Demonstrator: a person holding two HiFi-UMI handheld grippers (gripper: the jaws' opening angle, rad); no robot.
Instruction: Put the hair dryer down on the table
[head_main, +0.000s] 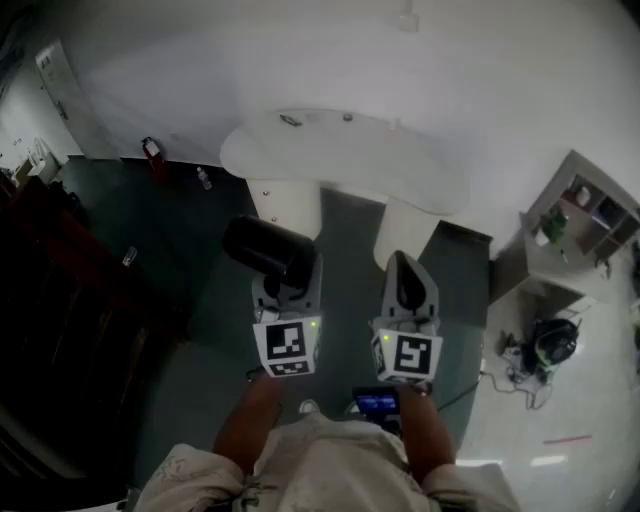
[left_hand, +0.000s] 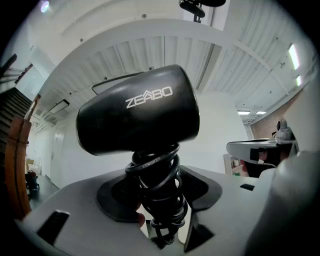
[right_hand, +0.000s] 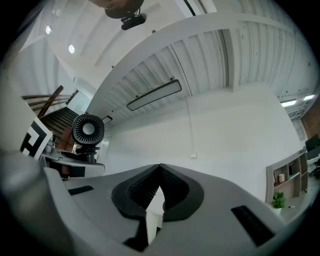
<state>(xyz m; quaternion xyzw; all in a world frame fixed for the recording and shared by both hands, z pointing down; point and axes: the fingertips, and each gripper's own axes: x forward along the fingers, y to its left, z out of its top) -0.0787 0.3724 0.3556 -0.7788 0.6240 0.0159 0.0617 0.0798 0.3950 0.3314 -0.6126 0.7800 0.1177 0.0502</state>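
A black hair dryer with its cord wound round the handle stands upright in my left gripper, which is shut on the handle. In the left gripper view the barrel fills the middle, printed ZEABO, and the coiled cord runs down between the jaws. The hair dryer hangs in the air, short of the white oval table ahead. My right gripper hovers beside it with its tips together and nothing between them. From the right gripper view the dryer's round rear grille shows at the left.
The table rests on two white pedestals. A grey shelf unit and a black bundle with cables are at the right. A red extinguisher and a bottle stand on the dark floor at the left, near dark stairs.
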